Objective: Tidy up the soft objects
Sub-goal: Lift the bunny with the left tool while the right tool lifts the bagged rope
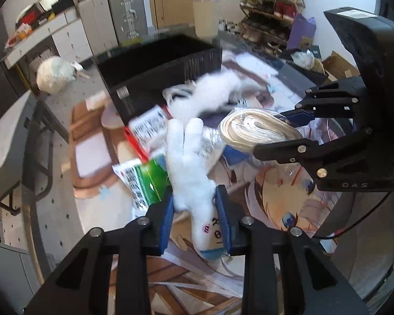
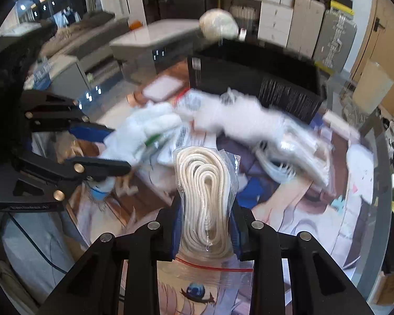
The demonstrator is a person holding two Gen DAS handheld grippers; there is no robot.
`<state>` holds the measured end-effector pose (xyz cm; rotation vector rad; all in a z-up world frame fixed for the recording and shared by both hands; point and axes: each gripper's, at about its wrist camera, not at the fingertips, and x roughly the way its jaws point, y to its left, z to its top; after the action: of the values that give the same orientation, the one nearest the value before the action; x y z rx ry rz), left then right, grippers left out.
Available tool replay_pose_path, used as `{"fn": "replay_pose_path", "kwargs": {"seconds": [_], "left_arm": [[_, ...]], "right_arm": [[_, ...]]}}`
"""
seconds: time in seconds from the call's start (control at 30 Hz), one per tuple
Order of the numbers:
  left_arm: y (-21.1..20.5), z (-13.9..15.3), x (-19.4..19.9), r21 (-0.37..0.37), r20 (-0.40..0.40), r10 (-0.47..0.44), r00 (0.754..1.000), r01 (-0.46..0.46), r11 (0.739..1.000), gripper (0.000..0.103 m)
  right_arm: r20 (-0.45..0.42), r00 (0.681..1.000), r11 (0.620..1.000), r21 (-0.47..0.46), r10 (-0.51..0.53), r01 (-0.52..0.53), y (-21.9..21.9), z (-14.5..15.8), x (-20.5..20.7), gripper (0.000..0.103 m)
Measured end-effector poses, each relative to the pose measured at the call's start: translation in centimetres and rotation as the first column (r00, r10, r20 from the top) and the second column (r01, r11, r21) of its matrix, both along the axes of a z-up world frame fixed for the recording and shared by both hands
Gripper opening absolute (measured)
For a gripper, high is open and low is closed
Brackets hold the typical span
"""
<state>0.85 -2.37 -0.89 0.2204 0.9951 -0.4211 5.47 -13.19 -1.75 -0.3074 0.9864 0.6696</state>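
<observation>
The left tool (image 1: 197,218) pinches a white plush toy (image 1: 190,168) between its blue pads, raised above the printed tabletop (image 1: 289,197). The right tool (image 2: 206,225) clamps a clear bag of coiled cream cord (image 2: 206,183). Beyond them lie blurred packets (image 1: 147,128), another white plush (image 1: 215,92) and a black box (image 1: 157,65).

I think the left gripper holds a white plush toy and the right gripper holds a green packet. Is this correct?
Not fully. The left gripper does hold the white plush toy. But the right gripper is shut on a clear zip bag of coiled white rope, as the right wrist view shows. The green packet lies on the table, held by neither gripper.
</observation>
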Motion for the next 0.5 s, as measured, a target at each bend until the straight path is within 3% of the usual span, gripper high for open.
{"fn": "replay_pose_path", "kwargs": {"seconds": [0.13, 0.3, 0.4, 0.5], "left_arm": [[0.2, 2.0, -0.2, -0.012, 0.11, 0.019, 0.994, -0.017, 1.0, 0.029], [0.3, 4.5, -0.6, -0.033, 0.247, 0.044, 0.968, -0.037, 0.999, 0.029], [0.1, 5.8, -1.4, -0.045, 0.349, 0.047, 0.936, -0.034, 0.998, 0.03], [0.4, 7.1, -2.4, -0.085, 0.446, 0.064, 0.893, -0.029, 0.996, 0.03]], "right_arm": [[0.095, 0.995, 0.997, 0.08, -0.024, 0.016, -0.5, 2.1, -0.5, 0.03], [0.239, 0.968, 0.98, 0.198, -0.08, 0.032, -1.5, 5.0, -1.3, 0.03], [0.341, 0.933, 0.962, 0.271, -0.112, 0.016, -2.1, 6.5, -2.4, 0.03], [0.444, 0.886, 0.959, 0.284, -0.132, 0.0, -2.1, 7.5, -3.9, 0.03]]}}
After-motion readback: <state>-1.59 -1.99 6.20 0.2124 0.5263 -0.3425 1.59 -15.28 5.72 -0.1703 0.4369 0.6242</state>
